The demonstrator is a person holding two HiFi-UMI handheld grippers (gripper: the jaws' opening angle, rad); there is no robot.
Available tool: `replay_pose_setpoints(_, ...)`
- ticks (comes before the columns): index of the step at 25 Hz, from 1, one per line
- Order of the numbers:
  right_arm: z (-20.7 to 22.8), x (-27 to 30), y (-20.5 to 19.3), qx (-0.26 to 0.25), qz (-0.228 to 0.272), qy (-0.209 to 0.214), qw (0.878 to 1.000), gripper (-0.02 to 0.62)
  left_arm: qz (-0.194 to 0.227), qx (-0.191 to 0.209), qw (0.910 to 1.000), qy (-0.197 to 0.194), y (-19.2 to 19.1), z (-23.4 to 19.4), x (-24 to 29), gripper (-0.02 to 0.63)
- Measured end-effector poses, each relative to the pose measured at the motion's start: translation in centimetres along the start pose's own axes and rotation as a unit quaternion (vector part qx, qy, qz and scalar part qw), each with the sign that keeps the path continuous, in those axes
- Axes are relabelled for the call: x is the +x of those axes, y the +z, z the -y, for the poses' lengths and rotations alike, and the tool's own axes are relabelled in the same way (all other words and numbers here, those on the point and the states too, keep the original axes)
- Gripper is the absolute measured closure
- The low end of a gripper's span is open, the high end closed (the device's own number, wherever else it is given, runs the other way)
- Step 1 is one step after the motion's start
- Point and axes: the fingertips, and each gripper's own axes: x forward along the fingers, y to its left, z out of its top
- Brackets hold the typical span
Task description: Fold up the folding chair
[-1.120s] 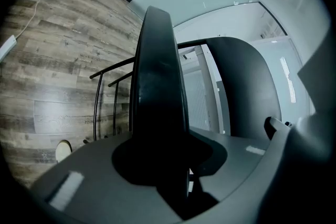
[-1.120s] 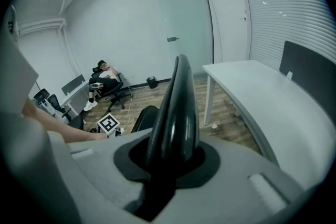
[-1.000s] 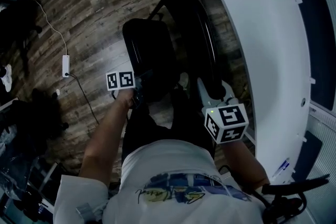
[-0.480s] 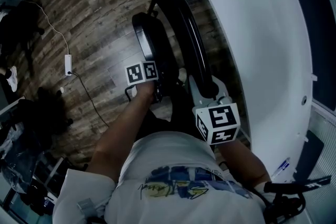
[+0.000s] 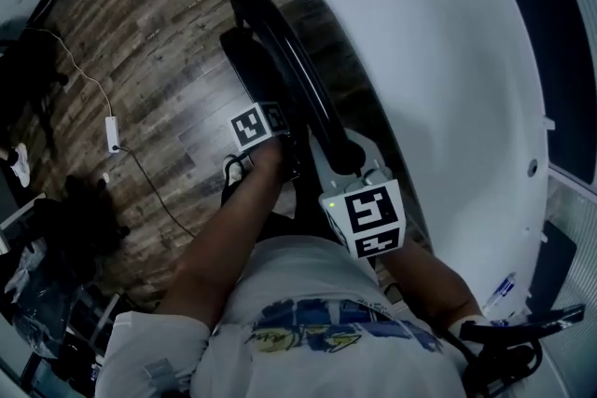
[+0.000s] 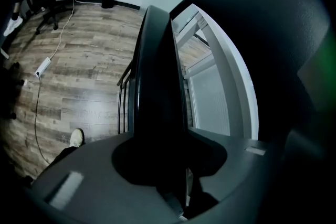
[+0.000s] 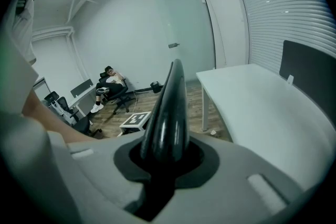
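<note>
1. Head view: the folding chair [image 5: 280,61] stands on the wood floor [image 5: 159,61] close against the white table [image 5: 420,61] edge. Its seat [image 5: 244,61] and backrest [image 5: 312,107] lie nearly flat together, and its long axis runs away from the person. The left gripper [image 5: 278,146] is at the seat's near edge, and the right gripper [image 5: 347,161] is just beside it on the backrest's top.
2. Left gripper view: the jaws are clenched on the black seat [image 6: 157,86], which rises edge-on straight ahead from between them.
3. Right gripper view: the jaws are clamped around the glossy backrest [image 7: 170,107], which runs forward and upward. With only a narrow gap left, the last push looks to be the left hand's, pressing the seat toward the backrest.
</note>
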Motion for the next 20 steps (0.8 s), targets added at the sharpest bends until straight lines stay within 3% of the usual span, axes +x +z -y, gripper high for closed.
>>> replay_pose_setpoints(20,7.9,-1.0,1.9,-0.004,0.022,-0.002,1.0,0.532,-0.021,0.0,0.9989,0.042,1.8,8.6,5.0,0.479)
